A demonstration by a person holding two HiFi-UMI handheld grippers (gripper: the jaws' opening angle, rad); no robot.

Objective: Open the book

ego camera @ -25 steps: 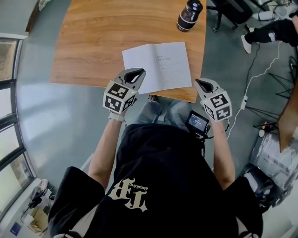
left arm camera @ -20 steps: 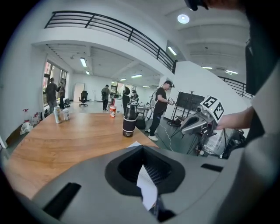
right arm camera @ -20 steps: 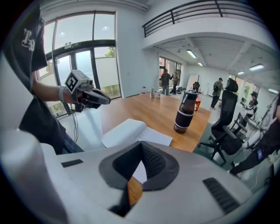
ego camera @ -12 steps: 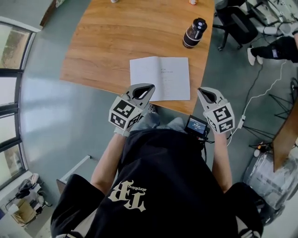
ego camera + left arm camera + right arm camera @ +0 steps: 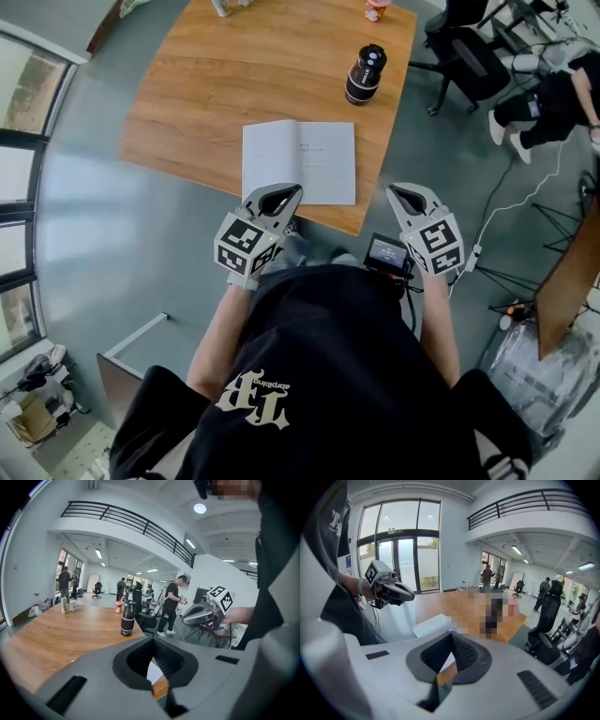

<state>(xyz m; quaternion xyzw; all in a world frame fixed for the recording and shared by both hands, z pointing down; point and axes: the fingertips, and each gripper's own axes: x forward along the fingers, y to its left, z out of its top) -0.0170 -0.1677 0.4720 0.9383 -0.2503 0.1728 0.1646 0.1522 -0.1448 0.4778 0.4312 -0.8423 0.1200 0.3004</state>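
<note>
The book (image 5: 298, 161) lies open and flat, pages up, on the wooden table (image 5: 234, 75). It sits close to the near edge, toward the near right corner, with a few faint lines of print on its right-hand page. A dark drinks bottle (image 5: 365, 75) stands upright beyond it, well apart from it and near the table's right edge. A red-and-white cup (image 5: 377, 9) stands at the far edge. The left gripper (image 5: 284, 194) is in the air at the book's near left corner, clear of the pages. Its fingers are pressed together with nothing between them; in the left gripper view only a sliver of page and table edge shows through the hollow behind the closed tips. The right gripper (image 5: 401, 194) hangs off the table's near right corner, beside the book and apart from it. Its fingers are likewise closed on nothing. Both point forward and somewhat down, each with its marker cube toward the person. A small lit screen (image 5: 386, 253) sits at the person's waist, just beside the right gripper. On the grey floor to the right are a black office chair (image 5: 464, 52), a white cable (image 5: 506, 178) and a seated person (image 5: 553, 94).
</note>
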